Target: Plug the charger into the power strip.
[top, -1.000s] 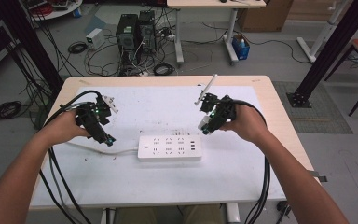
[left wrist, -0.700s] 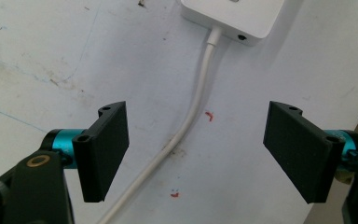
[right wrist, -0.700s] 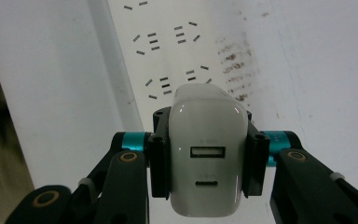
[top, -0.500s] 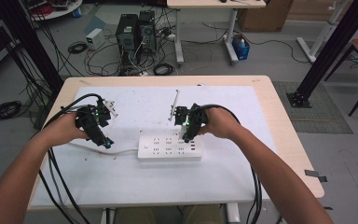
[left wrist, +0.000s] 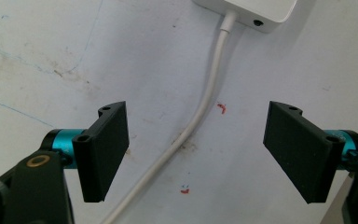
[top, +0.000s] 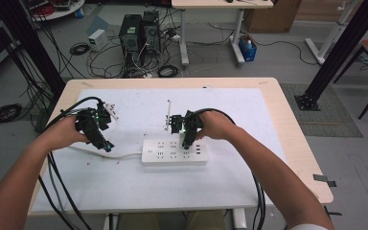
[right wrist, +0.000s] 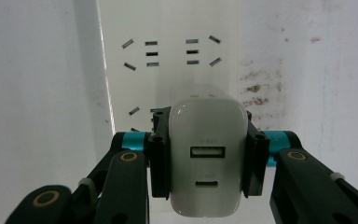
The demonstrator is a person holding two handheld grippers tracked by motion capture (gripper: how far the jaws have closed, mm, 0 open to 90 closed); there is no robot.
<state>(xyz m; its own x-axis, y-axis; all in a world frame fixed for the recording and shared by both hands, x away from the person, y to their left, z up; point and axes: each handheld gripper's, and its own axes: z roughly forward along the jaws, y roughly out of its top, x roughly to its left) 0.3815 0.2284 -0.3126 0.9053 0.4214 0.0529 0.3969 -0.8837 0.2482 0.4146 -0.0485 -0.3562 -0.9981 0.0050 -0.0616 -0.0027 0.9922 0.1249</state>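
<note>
Now your right tongs (right wrist: 207, 158) are clamping a white, round-cornered charger (right wrist: 207, 158), its prongs hidden; your left tongs (left wrist: 207, 158) are gaping apart.

A lab or workshop: at the frame's top, computer towers (top: 138, 29) sit on a grey floor amid tangled cables (top: 106, 57); black rig frames (top: 338, 50) flank the table (top: 287, 124).

No readable text is found; faint markings above the ports of the charger (right wrist: 204, 163) cannot be made out.
</note>
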